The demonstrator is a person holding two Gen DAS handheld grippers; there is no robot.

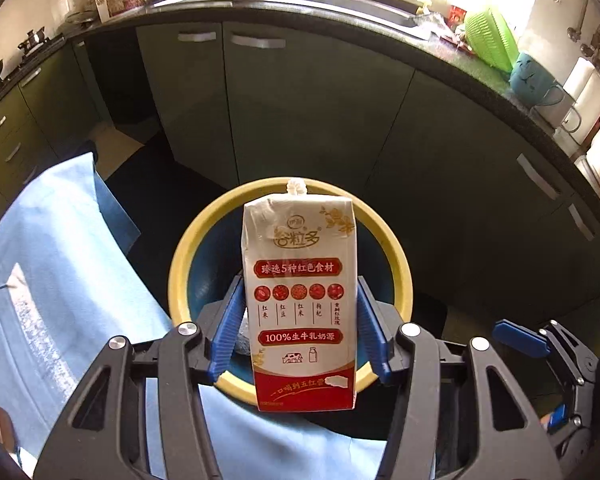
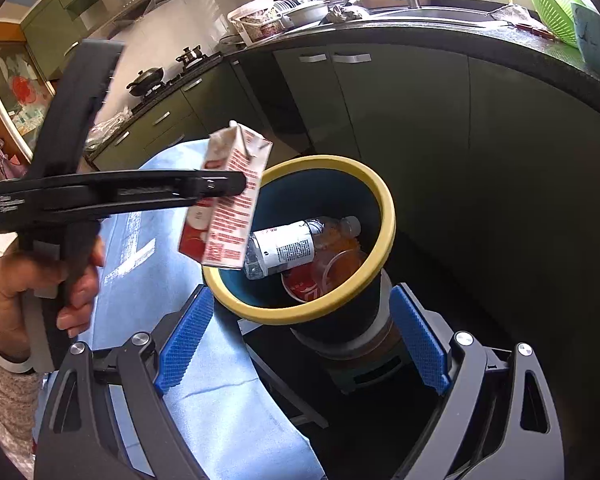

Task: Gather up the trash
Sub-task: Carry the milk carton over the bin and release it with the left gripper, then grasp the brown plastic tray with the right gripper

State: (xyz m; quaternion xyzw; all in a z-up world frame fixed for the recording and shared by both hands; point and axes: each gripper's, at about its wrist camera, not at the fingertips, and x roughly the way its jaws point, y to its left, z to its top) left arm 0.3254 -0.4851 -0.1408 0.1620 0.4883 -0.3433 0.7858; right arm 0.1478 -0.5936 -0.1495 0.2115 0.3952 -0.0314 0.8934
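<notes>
My left gripper (image 1: 300, 320) is shut on a white and red milk carton (image 1: 299, 300) and holds it upright over the yellow-rimmed dark bin (image 1: 188, 248). In the right wrist view the carton (image 2: 228, 200) hangs tilted over the left rim of the bin (image 2: 384, 208), clamped by the left gripper's black fingers (image 2: 220, 184). Inside the bin lie a plastic bottle (image 2: 288, 246), an orange bottle (image 2: 340, 240) and a red cup (image 2: 312, 284). My right gripper (image 2: 300, 344) is open and empty, low beside the bin; it also shows at the right edge of the left wrist view (image 1: 520, 338).
A table with a light blue cloth (image 2: 228, 400) lies left of the bin. The bin stands on a dark stool (image 2: 364, 372). Green kitchen cabinets (image 1: 300, 112) and a dark counter with a sink (image 1: 352, 4), a green basket (image 1: 492, 40) and dishes stand behind.
</notes>
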